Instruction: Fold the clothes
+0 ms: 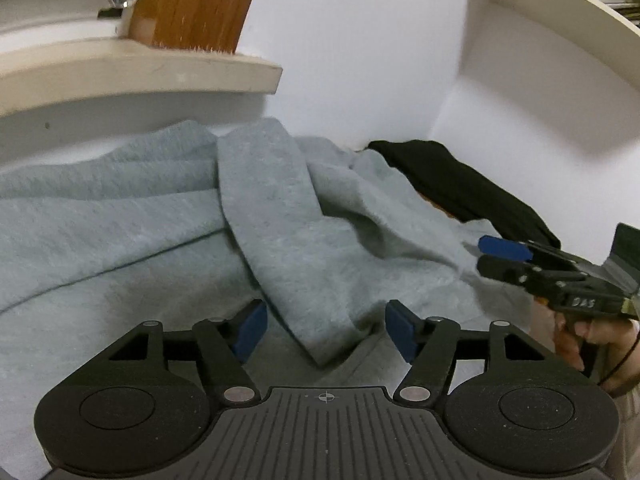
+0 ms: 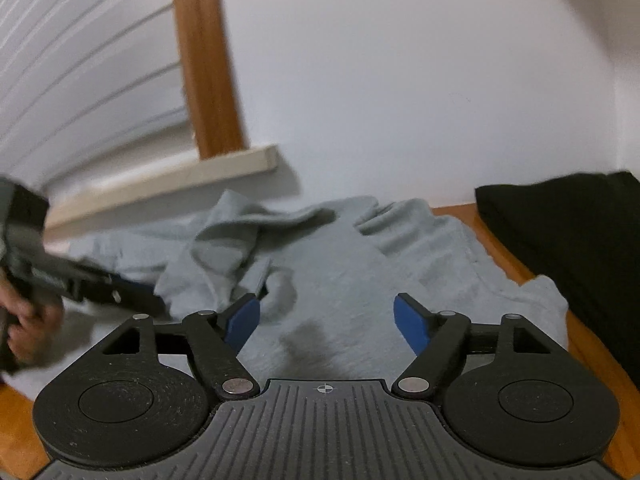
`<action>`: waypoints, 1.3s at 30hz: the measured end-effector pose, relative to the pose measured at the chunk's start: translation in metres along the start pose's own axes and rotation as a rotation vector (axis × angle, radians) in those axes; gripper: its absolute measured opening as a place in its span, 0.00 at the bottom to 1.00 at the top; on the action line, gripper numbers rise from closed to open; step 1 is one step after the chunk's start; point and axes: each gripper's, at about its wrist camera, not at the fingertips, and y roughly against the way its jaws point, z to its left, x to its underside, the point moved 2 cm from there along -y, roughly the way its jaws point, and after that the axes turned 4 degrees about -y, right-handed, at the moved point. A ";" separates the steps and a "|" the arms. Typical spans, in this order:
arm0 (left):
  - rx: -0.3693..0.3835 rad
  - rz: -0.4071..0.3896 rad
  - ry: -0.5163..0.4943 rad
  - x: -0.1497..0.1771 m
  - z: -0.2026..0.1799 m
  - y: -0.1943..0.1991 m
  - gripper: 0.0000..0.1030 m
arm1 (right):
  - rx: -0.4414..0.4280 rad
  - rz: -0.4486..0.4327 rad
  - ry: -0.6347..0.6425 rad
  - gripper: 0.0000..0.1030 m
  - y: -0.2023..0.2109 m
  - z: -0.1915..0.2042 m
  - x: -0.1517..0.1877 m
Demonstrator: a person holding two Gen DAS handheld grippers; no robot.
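- Left gripper (image 1: 326, 330): jaws stand apart, nothing pinched. A folded ridge of the pale grey-blue sweatshirt (image 1: 272, 216) runs down between the blue pads (image 1: 250, 330) without either pad pressing on it.
- Right gripper (image 2: 326, 322): jaws released and wide, blue pads (image 2: 412, 328) hanging over flat sweatshirt cloth with nothing between them.
- Seen from the left wrist, the right gripper comes in at about 3 o'clock, its tips over the sweatshirt's right side, with the person's hand (image 1: 588, 340) wrapped round its handle at about 4 o'clock.
- Seen from the right wrist, the left gripper sits blurred at 9 o'clock, held in a hand (image 2: 28, 332) at the frame edge.
- The sweatshirt is spread over a wooden tabletop (image 2: 516, 264), rumpled toward 11 and 12 o'clock in the right wrist view, smoother in the middle; a darker patch shows on the cloth just ahead of the right gripper.
- A folded black garment (image 2: 576, 248) lies at 2 to 3 o'clock in the right wrist view, just beside the sweatshirt's right edge; in the left wrist view it sits at 2 o'clock against the white wall (image 1: 352, 48).
- A pale window sill (image 1: 140, 76) juts out at 10 o'clock in the left wrist view, with a brown wooden upright (image 1: 192, 4) rising from it.
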 end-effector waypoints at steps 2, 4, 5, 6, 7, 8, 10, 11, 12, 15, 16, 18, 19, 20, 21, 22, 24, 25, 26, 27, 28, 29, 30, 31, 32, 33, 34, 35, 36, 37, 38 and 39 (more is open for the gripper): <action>0.001 -0.035 -0.034 -0.004 -0.004 0.002 0.24 | -0.014 0.005 -0.041 0.72 -0.001 -0.006 -0.001; -0.007 -0.110 -0.052 -0.015 -0.006 0.015 0.01 | -0.025 0.010 -0.061 0.72 -0.001 -0.009 -0.001; -0.003 -0.162 -0.049 -0.023 -0.005 0.026 0.01 | -0.030 0.011 -0.067 0.72 -0.001 -0.010 -0.001; 0.002 -0.199 -0.037 -0.031 -0.003 0.037 0.01 | -0.030 0.009 -0.063 0.72 -0.001 -0.009 -0.001; 0.011 -0.225 -0.020 -0.040 0.002 0.049 0.02 | -0.031 0.009 -0.058 0.72 -0.001 -0.009 -0.001; 0.015 -0.232 0.002 -0.048 0.011 0.056 0.05 | -0.033 0.011 -0.049 0.72 -0.001 -0.007 0.000; -0.050 -0.216 0.022 -0.055 0.027 0.061 0.15 | -0.034 0.018 -0.041 0.72 -0.002 -0.007 0.000; -0.097 -0.215 0.030 -0.054 0.034 0.061 0.23 | -0.034 0.021 -0.041 0.72 -0.003 -0.007 0.000; -0.129 -0.211 0.042 -0.052 0.040 0.060 0.44 | -0.035 0.021 -0.043 0.72 -0.003 -0.007 0.000; -0.192 -0.224 0.041 -0.038 0.052 0.061 0.56 | -0.029 0.017 -0.048 0.72 -0.002 -0.008 0.000; -0.206 -0.219 0.032 -0.034 0.054 0.059 0.56 | -0.026 0.016 -0.048 0.72 -0.002 -0.008 0.000; -0.218 -0.212 0.014 -0.026 0.052 0.062 0.57 | -0.022 0.016 -0.045 0.72 -0.002 -0.007 0.000; -0.219 -0.212 0.003 -0.022 0.050 0.064 0.57 | -0.021 0.017 -0.045 0.72 -0.002 -0.006 0.000; -0.216 -0.211 -0.012 -0.017 0.046 0.067 0.57 | -0.021 0.018 -0.046 0.72 -0.003 -0.006 0.000; -0.211 -0.205 -0.032 -0.010 0.040 0.070 0.57 | -0.021 0.017 -0.048 0.72 -0.002 -0.006 0.000; -0.206 -0.199 -0.054 -0.004 0.033 0.072 0.52 | -0.021 0.016 -0.050 0.72 -0.002 -0.007 0.000; -0.187 -0.226 -0.076 0.010 0.022 0.083 0.20 | -0.021 0.012 -0.053 0.72 -0.002 -0.007 0.001; -0.164 -0.226 -0.073 0.015 0.016 0.084 0.16 | -0.020 0.010 -0.052 0.72 -0.001 -0.007 0.001; -0.137 -0.221 -0.067 0.020 0.011 0.085 0.17 | -0.019 0.009 -0.051 0.72 -0.001 -0.006 0.001; -0.111 -0.216 -0.061 0.024 0.006 0.086 0.17 | -0.019 0.008 -0.049 0.72 -0.001 -0.006 0.001; -0.098 -0.208 -0.074 0.029 -0.001 0.085 0.17 | -0.019 0.008 -0.048 0.72 -0.001 -0.006 0.001; -0.103 -0.197 -0.098 0.032 -0.009 0.083 0.17 | -0.018 0.008 -0.048 0.72 -0.001 -0.006 0.002; -0.113 -0.185 -0.124 0.035 -0.017 0.080 0.17 | -0.019 0.009 -0.048 0.72 -0.001 -0.006 0.002; -0.120 -0.169 -0.142 0.038 -0.023 0.076 0.20 | -0.018 0.010 -0.048 0.72 -0.001 -0.006 0.001; -0.128 -0.152 -0.157 0.039 -0.030 0.071 0.21 | -0.016 0.011 -0.048 0.72 -0.001 -0.006 0.001; -0.122 -0.135 -0.163 0.041 -0.035 0.066 0.30 | -0.015 0.012 -0.046 0.72 -0.001 -0.006 0.001; -0.117 -0.118 -0.167 0.042 -0.040 0.061 0.45 | -0.015 0.012 -0.045 0.72 -0.001 -0.006 0.001; -0.121 -0.105 -0.174 0.042 -0.044 0.057 0.51 | -0.016 0.013 -0.046 0.72 -0.001 -0.006 0.001; -0.126 -0.099 -0.188 0.042 -0.049 0.054 0.56 | -0.015 0.012 -0.047 0.72 -0.001 -0.006 0.001; -0.135 -0.103 -0.204 0.042 -0.053 0.052 0.56 | -0.014 0.011 -0.048 0.72 -0.001 -0.006 0.001; -0.146 -0.096 -0.216 0.041 -0.055 0.048 0.56 | -0.013 0.010 -0.048 0.72 -0.001 -0.006 0.001; -0.156 -0.085 -0.227 0.040 -0.056 0.044 0.54 | -0.013 0.009 -0.047 0.72 0.000 -0.006 0.001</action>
